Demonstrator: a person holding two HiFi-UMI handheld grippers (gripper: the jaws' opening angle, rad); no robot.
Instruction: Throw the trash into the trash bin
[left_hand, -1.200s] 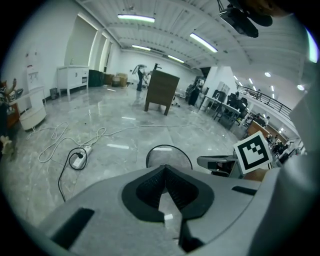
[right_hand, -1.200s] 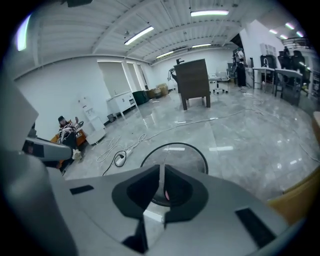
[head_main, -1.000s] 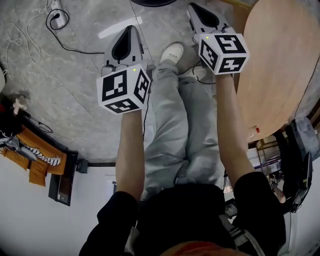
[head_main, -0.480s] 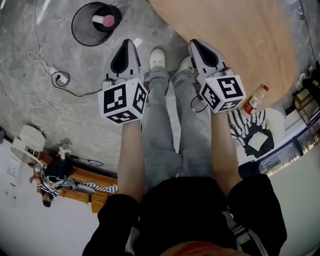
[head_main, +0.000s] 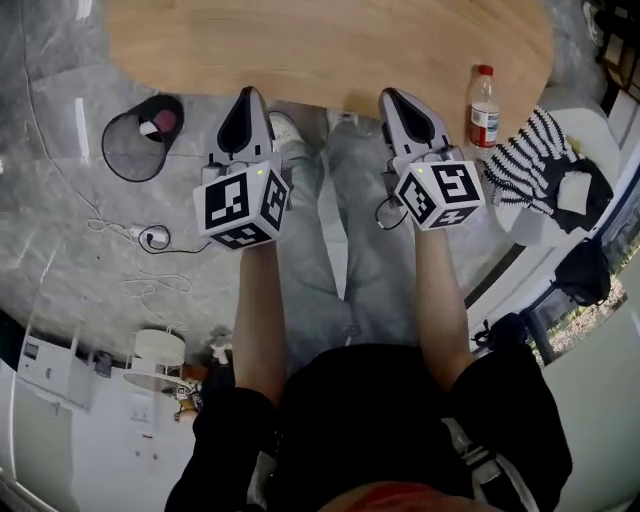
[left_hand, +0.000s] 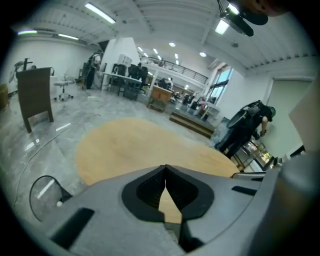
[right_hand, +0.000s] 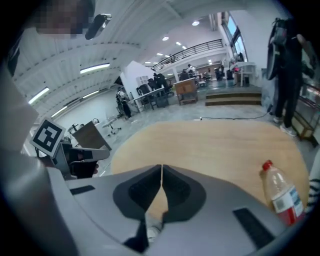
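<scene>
Target is the plastic bottle (head_main: 483, 105): clear, red cap (head_main: 484, 71), red label (head_main: 484, 112), standing upright near the right end of the wooden counter (head_main: 330, 50).

Handling, my read:
- Looks light and thin-walled, so it will dent under a hard squeeze.
- The smooth plastic is likely slick.
- It's tall and narrow, so it tips easily if you nudge it before you clamp.
- Take it across the body at or just above the label, jaws level. The neck under the cap is the fallback.

Jaws:
- Right gripper (head_main: 392, 97): jaws together, nothing between them.
- Left gripper (head_main: 247, 100): jaws together too, also empty.
- Both hover over the counter's near edge, pointing down and forward.

Geometry:
- The bottle is to the right of the right gripper and apart from it.
- In the right gripper view it sits low right, well off the jaw line.
- You need to open the right jaws and swing right before you close in.
- The left gripper is further from it.

The trash bin (head_main: 140, 138) is black mesh and stands on the floor (head_main: 60, 230) left of the left gripper, just off the counter's edge. It has something pink and white inside. Bottle and bin are well apart, with both grippers between them.

A striped cloth (head_main: 525, 160) lies right of the bottle, off the counter. Keep clear of it.
</scene>
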